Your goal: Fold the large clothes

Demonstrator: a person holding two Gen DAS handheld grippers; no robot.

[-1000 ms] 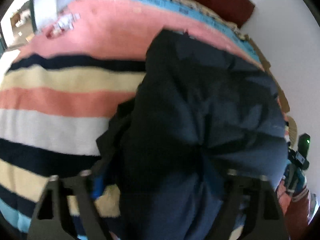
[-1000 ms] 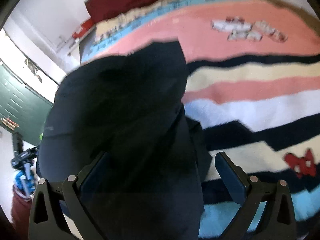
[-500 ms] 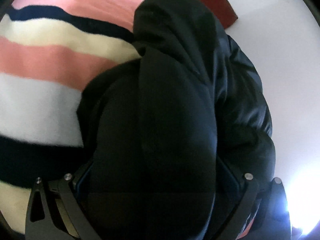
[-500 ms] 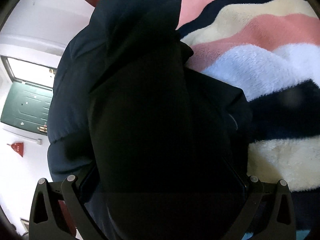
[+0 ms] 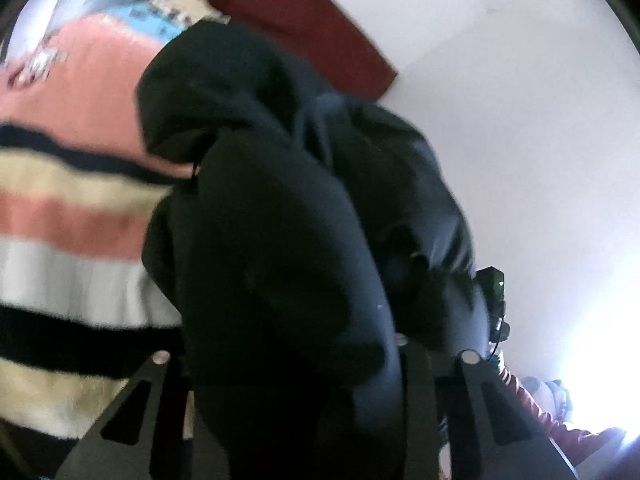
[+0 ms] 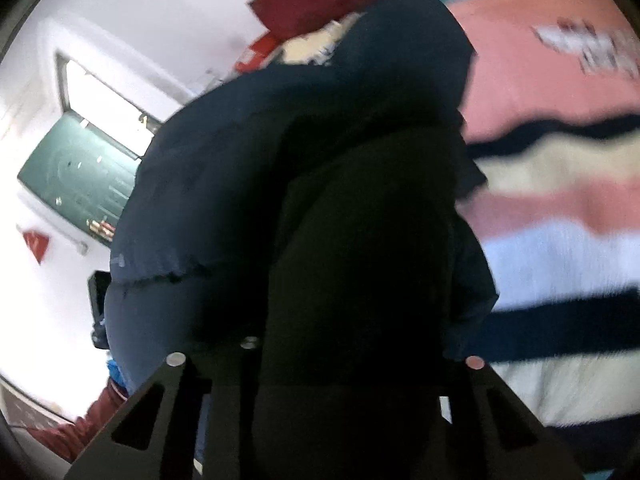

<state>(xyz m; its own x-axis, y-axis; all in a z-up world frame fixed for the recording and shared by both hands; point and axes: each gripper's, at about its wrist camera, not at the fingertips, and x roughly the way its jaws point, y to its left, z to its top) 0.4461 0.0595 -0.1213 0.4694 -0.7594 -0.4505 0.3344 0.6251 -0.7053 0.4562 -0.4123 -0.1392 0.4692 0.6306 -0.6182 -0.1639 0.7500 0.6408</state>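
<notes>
One striped blanket (image 5: 72,216) under white walls (image 5: 520,140)

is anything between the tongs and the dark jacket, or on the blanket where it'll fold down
Nothing visible. The jacket already fills both tongs, left and right, whose jaws have just been closing on the fabric. The striped blanket beside it shows only its own pattern; under the jacket is hidden.

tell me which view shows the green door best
The right wrist view. The green door sits at its left edge, past the dark jacket, with its frame and the bright pane above it in sight. The left wrist view shows none of the door, only the jacket, the striped blanket and a white wall.
</notes>
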